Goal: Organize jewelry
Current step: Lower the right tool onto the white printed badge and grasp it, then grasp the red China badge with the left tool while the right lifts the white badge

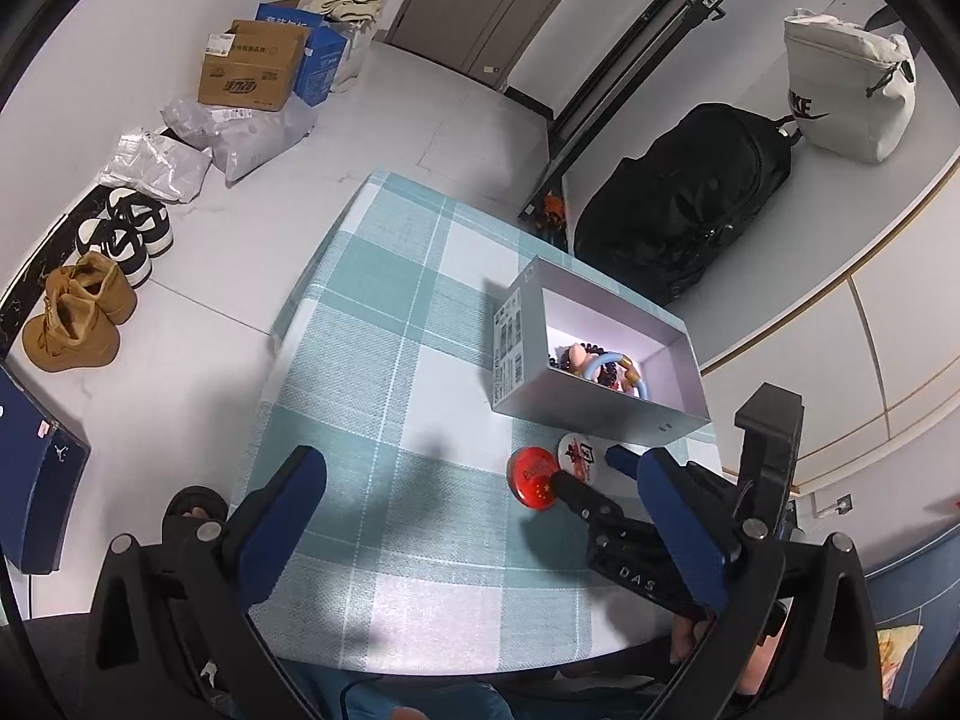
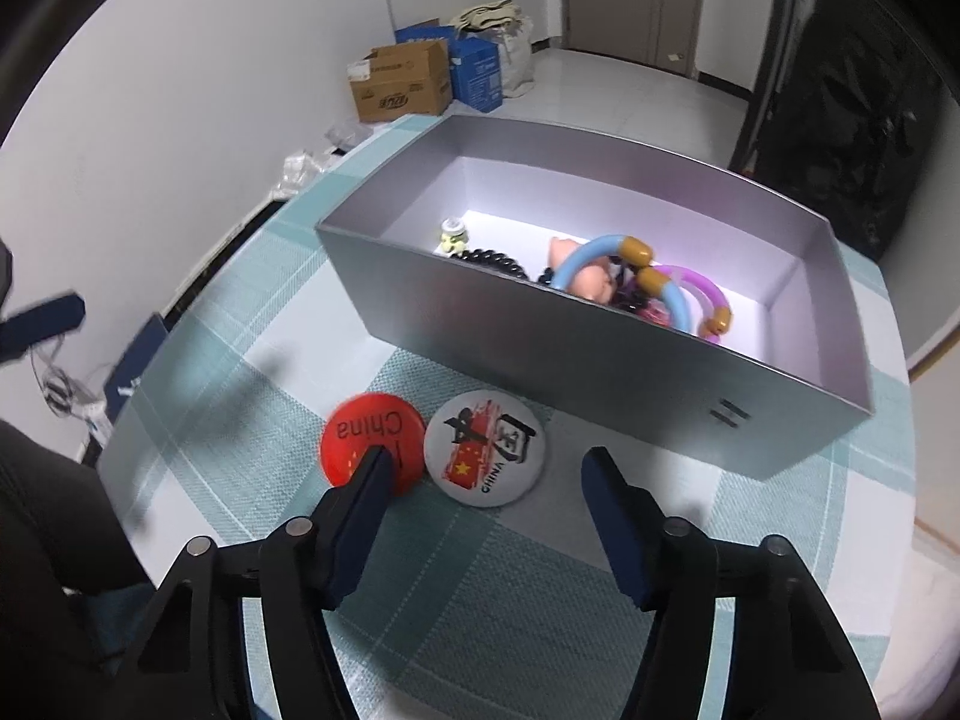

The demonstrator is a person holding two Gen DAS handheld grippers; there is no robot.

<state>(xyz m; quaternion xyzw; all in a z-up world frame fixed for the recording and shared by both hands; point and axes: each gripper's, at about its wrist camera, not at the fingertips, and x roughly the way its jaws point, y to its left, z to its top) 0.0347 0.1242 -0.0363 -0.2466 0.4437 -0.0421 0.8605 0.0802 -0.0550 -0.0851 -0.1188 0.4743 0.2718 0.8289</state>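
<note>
A grey open box (image 2: pixel 600 354) stands on the checked table (image 2: pixel 252 324) and holds beaded bracelets (image 2: pixel 498 261), a blue and purple ring toy (image 2: pixel 660 288) and small figures. A red China badge (image 2: pixel 369 435) and a white China badge (image 2: pixel 483 456) lie side by side in front of the box. My right gripper (image 2: pixel 486 468) is open just above the white badge; its left finger overlaps the red badge. My left gripper (image 1: pixel 480 474) is open over the table's left part, with the right gripper (image 1: pixel 585 477), the badges (image 1: pixel 537 477) and the box (image 1: pixel 576 402) to its right.
Cardboard boxes (image 1: pixel 258 63), plastic bags (image 1: pixel 240 132) and shoes (image 1: pixel 90 294) lie on the floor beyond the table's left edge. A black backpack (image 1: pixel 684 198) and a white bag (image 1: pixel 846 90) stand behind the box. A dark blue box (image 1: pixel 36 492) is at the left.
</note>
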